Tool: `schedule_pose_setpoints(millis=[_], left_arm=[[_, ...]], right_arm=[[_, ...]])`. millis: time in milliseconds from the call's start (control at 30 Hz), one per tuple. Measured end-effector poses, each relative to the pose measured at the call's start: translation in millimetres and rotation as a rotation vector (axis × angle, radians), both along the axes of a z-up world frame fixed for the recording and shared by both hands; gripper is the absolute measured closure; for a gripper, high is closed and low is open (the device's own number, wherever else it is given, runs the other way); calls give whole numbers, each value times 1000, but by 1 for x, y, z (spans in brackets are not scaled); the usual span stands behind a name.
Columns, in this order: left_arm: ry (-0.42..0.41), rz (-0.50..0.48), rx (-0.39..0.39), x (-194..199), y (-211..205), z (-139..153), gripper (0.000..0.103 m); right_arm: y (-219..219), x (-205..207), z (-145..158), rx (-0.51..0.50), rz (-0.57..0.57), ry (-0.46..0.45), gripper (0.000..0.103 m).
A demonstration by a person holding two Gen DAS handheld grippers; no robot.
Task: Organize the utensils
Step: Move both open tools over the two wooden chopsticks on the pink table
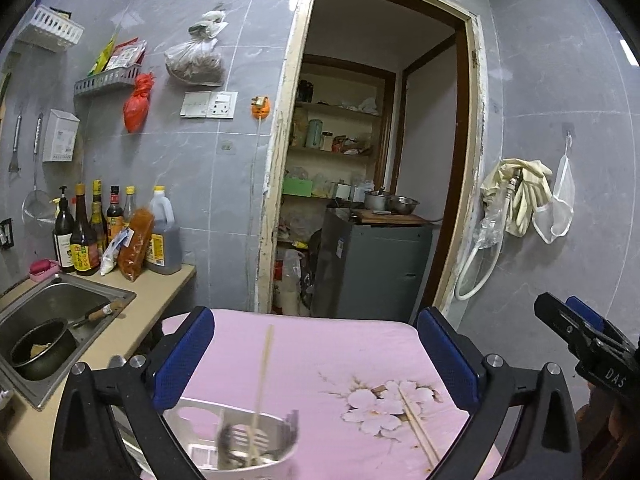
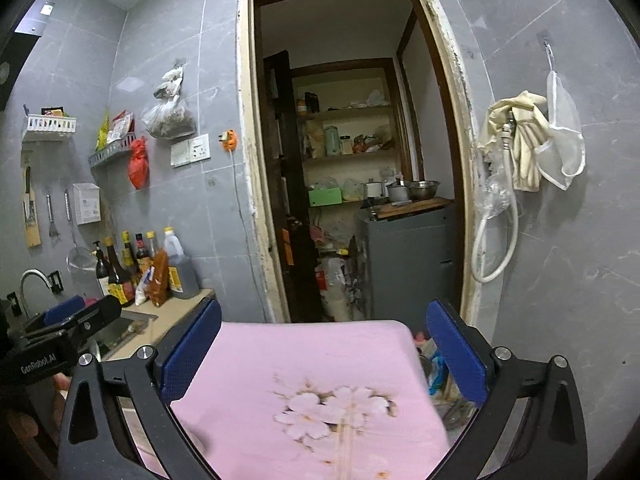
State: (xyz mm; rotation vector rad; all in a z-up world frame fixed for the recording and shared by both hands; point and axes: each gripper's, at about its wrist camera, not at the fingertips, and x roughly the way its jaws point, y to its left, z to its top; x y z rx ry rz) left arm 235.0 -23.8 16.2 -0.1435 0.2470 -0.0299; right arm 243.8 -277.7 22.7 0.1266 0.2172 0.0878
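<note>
A white utensil holder (image 1: 240, 440) stands on the pink floral cloth (image 1: 320, 344) near its front left. A wooden chopstick (image 1: 262, 388) stands in it beside a dark, blurred utensil (image 1: 230, 446). A pair of chopsticks (image 1: 418, 426) lies on the cloth over the flower print. My left gripper (image 1: 316, 360) is open and empty above the holder. My right gripper (image 2: 320, 356) is open and empty over the cloth (image 2: 312, 368); it also shows at the right edge of the left wrist view (image 1: 580, 328). In the right wrist view the lying chopsticks are a faint blur.
A counter (image 1: 140, 312) at the left holds a steel sink (image 1: 60, 300) with a dark pot (image 1: 40, 356) and several sauce bottles (image 1: 112, 232). An open doorway (image 1: 372, 160) behind the table shows shelves and a grey cabinet. A hose and gloves (image 1: 516, 200) hang on the right wall.
</note>
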Motion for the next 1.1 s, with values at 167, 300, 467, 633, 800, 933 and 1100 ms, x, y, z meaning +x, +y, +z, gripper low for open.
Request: schedule_pose_setpoints(millis=[167,300,467,633,800,933,1100], left_arm=[[10,-4,24,5,-25,-8,1],[46,-23,32,12,-42,-19,1],[110,-62,37,24,-61,-39,1],[169,-81,21,37,-75,-57,1],[230,-98,10,52,-85,-73,1],[306,-122,-7,67,-90,-91,1],[409,-142,-16,85,-95,-122,1]], right_arm=[[-21,4,-13,-19,-17,40,2],[-38,8,-29,-30,-31,88,2],[-54,14,-53,-47,-37,162,2],[-68,20,-78,-51,-33,237,2],[-78,31,-99,-30,-13,305,2],[-78,45,-125,-47,27,385,2],[-75,56,-154,-59,75,465,2]])
